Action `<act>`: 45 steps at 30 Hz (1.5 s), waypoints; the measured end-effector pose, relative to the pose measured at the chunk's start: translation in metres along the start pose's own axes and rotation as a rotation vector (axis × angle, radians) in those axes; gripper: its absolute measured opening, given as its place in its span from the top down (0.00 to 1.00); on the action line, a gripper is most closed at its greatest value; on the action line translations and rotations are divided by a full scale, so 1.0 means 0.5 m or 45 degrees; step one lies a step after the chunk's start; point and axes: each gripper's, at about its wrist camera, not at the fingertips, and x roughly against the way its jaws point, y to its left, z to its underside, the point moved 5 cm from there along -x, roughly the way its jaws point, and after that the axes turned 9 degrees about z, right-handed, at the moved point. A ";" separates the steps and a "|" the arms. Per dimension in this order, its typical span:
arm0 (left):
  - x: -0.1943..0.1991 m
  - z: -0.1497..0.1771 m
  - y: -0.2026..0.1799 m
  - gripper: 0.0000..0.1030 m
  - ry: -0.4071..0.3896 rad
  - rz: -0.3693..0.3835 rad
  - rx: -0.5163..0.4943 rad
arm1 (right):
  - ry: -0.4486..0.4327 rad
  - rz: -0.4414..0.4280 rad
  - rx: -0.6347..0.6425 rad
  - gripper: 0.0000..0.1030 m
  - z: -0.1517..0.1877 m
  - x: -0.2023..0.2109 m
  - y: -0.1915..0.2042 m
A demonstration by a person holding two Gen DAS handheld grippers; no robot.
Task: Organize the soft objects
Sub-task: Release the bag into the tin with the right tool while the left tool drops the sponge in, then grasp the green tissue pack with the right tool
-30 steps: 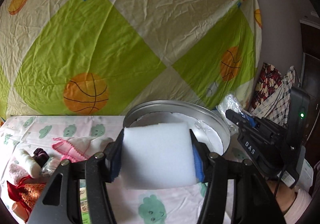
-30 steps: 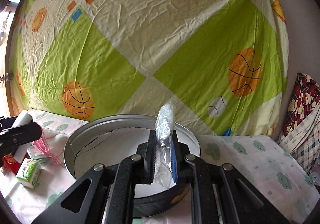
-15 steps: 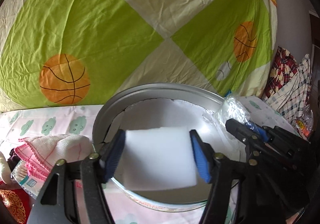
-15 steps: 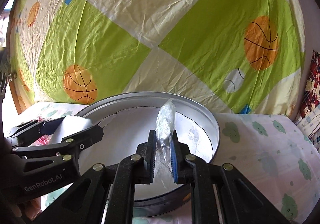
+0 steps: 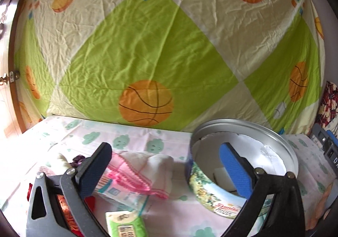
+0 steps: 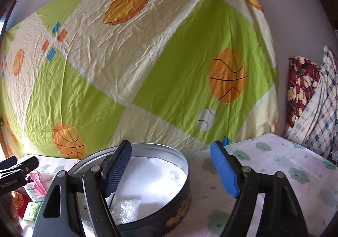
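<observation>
A round metal cookie tin [image 5: 213,194] stands on the cloud-print cloth; it also shows in the right wrist view [image 6: 179,201]. A white sponge [image 5: 221,177] and a crumpled clear plastic bag [image 6: 126,207] lie inside it. My left gripper [image 5: 166,170] is open and empty, left of and above the tin. My right gripper [image 6: 171,170] is open and empty above the tin's right side. A white towel with pink trim [image 5: 147,171], a tissue pack [image 5: 118,192] and a green packet [image 5: 126,224] lie left of the tin.
A patterned sheet [image 5: 147,46] hangs behind the table. Red and orange cloth items [image 5: 63,205] lie at the left under my left gripper. Plaid fabrics [image 6: 312,97] hang at the right. Bare cloud-print cloth [image 6: 285,169] lies right of the tin.
Both grippers have opened. The sponge left my left gripper and the plastic bag left my right gripper; both now lie in the tin. The left gripper has moved left.
</observation>
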 end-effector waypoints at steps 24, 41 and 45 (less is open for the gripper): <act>0.022 0.063 -0.031 0.00 -0.001 -0.139 -0.305 | 0.053 -0.027 0.023 0.23 0.037 0.022 0.040; 0.052 0.080 0.065 0.00 0.065 -0.122 -0.160 | 0.024 -0.117 0.108 0.23 0.055 0.085 0.112; 0.060 0.084 0.093 0.00 0.075 -0.144 -0.143 | 0.033 -0.146 0.146 0.23 0.064 0.105 0.141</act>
